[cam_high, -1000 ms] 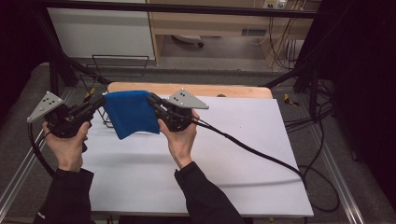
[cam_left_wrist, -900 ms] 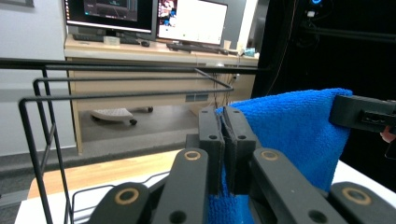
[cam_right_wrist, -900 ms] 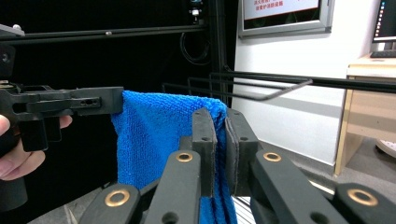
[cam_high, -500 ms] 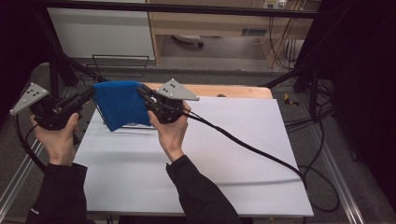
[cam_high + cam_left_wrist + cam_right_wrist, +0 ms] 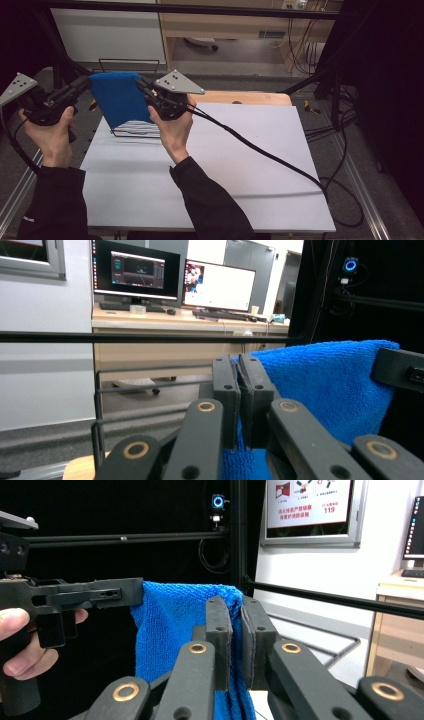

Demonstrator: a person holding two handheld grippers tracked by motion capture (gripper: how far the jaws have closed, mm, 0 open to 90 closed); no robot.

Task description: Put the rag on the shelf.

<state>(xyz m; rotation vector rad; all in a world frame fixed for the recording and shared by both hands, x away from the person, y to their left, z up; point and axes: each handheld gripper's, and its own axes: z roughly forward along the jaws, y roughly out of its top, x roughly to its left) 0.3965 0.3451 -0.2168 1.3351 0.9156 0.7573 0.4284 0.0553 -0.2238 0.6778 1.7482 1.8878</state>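
Observation:
A blue towel (image 5: 119, 98) hangs in the air, stretched between my two grippers over the table's far left corner. My left gripper (image 5: 86, 84) is shut on its left top corner, and my right gripper (image 5: 141, 86) is shut on its right top corner. In the left gripper view the jaws pinch the towel's (image 5: 325, 385) edge at my left gripper (image 5: 240, 371). In the right gripper view the towel (image 5: 170, 630) drapes down from my right gripper (image 5: 236, 614), with the other gripper and a hand holding its far corner.
A black wire rack (image 5: 135, 131) stands on the white table (image 5: 215, 165) right under the towel. A wooden board (image 5: 250, 97) lies along the table's far edge. A black cable (image 5: 260, 152) trails from the right gripper across the table.
Both grippers have lifted the towel and carried it left and farther away, from above the table to over the wire rack.

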